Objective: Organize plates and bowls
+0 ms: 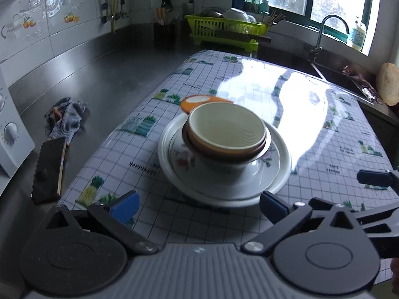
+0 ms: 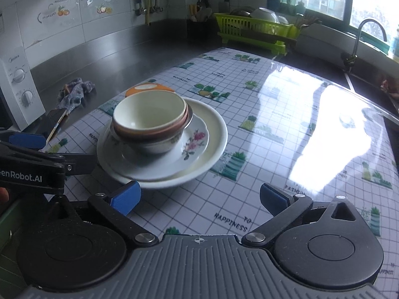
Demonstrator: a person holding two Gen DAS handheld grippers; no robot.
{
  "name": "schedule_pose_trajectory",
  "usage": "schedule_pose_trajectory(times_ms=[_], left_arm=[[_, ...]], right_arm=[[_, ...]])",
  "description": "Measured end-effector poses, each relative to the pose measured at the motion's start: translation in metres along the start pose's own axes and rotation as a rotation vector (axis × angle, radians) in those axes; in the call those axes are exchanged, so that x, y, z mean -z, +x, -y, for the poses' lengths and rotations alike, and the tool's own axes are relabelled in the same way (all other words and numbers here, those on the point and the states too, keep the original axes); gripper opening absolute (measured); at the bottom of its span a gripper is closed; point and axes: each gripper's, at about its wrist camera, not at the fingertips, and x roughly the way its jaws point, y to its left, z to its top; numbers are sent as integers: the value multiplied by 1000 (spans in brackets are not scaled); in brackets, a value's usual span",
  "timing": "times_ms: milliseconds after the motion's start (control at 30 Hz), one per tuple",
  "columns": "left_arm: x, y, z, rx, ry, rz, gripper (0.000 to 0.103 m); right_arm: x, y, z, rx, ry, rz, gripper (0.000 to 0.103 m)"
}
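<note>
A stack stands on the patterned tablecloth: a large cream plate [image 1: 284, 169] [image 2: 217, 129] at the bottom, a floral plate [image 1: 182, 159] [image 2: 197, 139] on it, then nested bowls topped by a cream bowl with a brown outside [image 1: 224, 129] [image 2: 149, 114]. An orange dish [image 1: 197, 101] [image 2: 147, 88] lies just behind the stack. My left gripper [image 1: 198, 205] is open, its blue pads just short of the big plate's near rim. My right gripper [image 2: 199, 199] is open too, to the right of the stack and near the plate's front edge, with nothing between its pads.
A green dish rack [image 1: 224, 28] [image 2: 254, 31] with dishes stands at the back of the steel counter. A sink tap [image 1: 329, 30] [image 2: 361, 39] is at the right. A phone [image 1: 47, 167], a crumpled cloth [image 1: 66, 118] [image 2: 74, 93] and a white microwave [image 2: 20, 87] lie left.
</note>
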Motion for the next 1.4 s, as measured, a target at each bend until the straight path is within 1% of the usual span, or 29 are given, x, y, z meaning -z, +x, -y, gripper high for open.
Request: schedule_pose_trajectory(times_ms=[167, 367, 467, 533, 633, 800, 1067, 1400], left_arm=[[7, -3, -4, -32, -5, -8, 103], [13, -3, -8, -51, -18, -26, 103], [8, -2, -11, -43, -35, -25, 103], [-1, -2, -13, -44, -52, -12, 103], [-13, -1, -14, -46, -51, 2, 103], [-24, 8, -15, -39, -53, -10, 103], [-17, 20, -11, -55, -30, -44, 103], [-4, 18, -11, -64, -32, -61, 103]], right_arm=[[9, -4, -1, 10, -11, -11, 103], [16, -8, 0, 11, -8, -18, 103], [14, -7, 3, 15, 2, -16, 103], [11, -7, 4, 11, 5, -8, 103], [3, -5, 4, 10, 3, 5, 103], [-7, 2, 7, 9, 11, 10, 103], [-6, 16, 8, 0, 22, -24, 103], [-1, 16, 1, -11, 8, -41, 103]])
